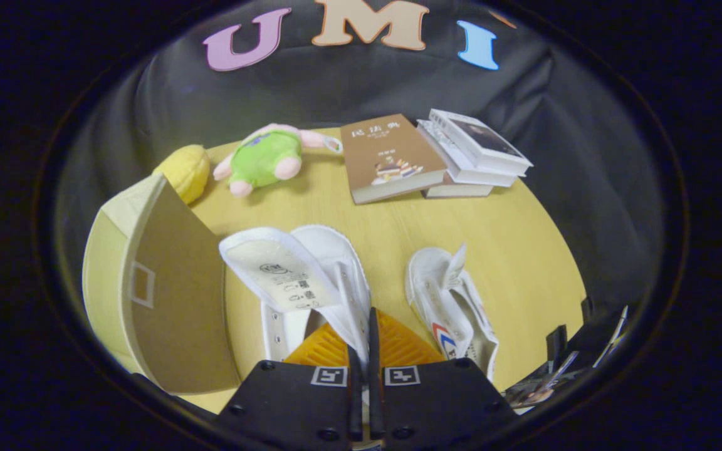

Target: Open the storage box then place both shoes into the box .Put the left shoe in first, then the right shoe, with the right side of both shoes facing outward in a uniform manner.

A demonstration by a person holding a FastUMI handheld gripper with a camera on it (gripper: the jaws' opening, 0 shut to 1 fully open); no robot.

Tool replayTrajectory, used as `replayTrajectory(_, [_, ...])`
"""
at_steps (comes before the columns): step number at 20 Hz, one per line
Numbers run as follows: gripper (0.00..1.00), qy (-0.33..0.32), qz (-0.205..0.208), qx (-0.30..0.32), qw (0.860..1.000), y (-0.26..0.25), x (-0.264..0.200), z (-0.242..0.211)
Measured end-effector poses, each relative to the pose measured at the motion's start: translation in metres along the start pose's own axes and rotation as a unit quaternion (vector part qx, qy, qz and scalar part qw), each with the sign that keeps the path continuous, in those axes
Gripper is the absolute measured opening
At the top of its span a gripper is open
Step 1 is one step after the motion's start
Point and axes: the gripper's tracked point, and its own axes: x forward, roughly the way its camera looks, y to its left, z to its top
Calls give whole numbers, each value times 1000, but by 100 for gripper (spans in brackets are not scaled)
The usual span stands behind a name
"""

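My gripper point(365, 327) is shut on the side wall of a white canvas shoe point(329, 250); the thin fabric is pinched between both fingers. The shoe's tongue point(276, 272) is flipped up and shows its printed inner side. Left of the fingers stands the cream storage box point(107, 263), its brown front flap point(176, 294) swung open toward me. A second white shoe point(452, 307), with a red and blue mark near its heel, lies on the wooden table point(511, 250) just right of the fingers.
Beyond the shoes lie a brown book point(389, 156) and a stack of white books point(474, 153). A green plush toy point(267, 156) and a yellow plush point(182, 169) sit behind the box. Loose printed sheets point(555, 376) rest at the table's right edge.
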Motion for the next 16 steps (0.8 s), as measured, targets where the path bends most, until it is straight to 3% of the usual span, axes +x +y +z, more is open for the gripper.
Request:
replayTrajectory(4, [7, -76, -26, -18, 997, 10, -68, 69])
replayTrajectory(8, [7, -125, 56, 9, 991, 88, -110, 107])
replayTrajectory(12, [7, -82, 159, 21, 984, 194, -110, 90])
replayTrajectory(16, [7, -53, 156, 20, 986, 238, -85, 62])
